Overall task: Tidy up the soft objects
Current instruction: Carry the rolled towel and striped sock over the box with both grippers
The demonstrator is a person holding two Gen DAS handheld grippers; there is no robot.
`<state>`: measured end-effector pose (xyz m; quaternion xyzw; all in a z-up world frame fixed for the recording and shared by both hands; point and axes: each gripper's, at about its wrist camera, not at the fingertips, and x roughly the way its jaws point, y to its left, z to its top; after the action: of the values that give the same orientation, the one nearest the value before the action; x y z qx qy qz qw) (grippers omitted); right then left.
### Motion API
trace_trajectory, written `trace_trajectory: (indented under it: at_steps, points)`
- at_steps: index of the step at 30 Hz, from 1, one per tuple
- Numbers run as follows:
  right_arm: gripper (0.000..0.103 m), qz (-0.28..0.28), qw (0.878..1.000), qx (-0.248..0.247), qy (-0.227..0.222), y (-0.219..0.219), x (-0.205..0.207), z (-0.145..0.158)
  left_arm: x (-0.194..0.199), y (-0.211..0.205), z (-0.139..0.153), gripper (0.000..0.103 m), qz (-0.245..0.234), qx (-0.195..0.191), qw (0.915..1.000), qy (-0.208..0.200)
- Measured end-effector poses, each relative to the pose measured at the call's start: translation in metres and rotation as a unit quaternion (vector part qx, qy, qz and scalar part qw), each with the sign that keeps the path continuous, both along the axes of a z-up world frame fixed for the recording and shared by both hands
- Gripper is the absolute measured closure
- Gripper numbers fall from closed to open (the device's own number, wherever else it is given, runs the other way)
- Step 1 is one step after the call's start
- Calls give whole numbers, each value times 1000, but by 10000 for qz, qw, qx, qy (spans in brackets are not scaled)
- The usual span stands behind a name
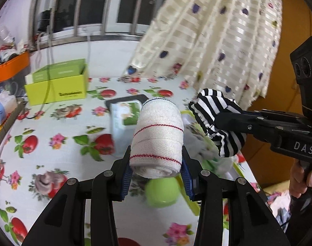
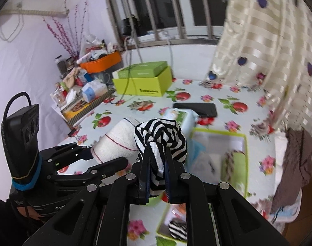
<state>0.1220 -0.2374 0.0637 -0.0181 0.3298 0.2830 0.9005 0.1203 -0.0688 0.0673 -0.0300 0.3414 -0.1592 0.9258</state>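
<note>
From my left wrist view I can read "DAS" in pale capitals on the black body of the right gripper (image 1: 215,121), at the right edge of the frame. From the right wrist view I make out "Gen" on the left gripper (image 2: 106,157) body, lower left. The yellow-green box (image 1: 57,91) carries dark lettering on its front, too blurred to read.

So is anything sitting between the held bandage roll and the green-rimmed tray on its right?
Yes. The right gripper, shut on the striped cloth, hangs between the bandage roll in the left gripper and the green-rimmed tray. The tray already holds soft items; its free space is too blurred to judge.
</note>
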Motion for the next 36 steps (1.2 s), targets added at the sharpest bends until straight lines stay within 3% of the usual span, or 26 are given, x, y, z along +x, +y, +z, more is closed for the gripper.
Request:
trace_trajectory:
  at_steps: [20, 36]
  points:
    - [92, -767, 9948, 37, 673, -88, -28, -78, -19, -85, -48, 60, -1027, 136, 9928, 593]
    - [92, -919, 9888, 4, 1174, -103, -1, -129, 6, -110, -86, 60, -1172, 323, 9873, 1022]
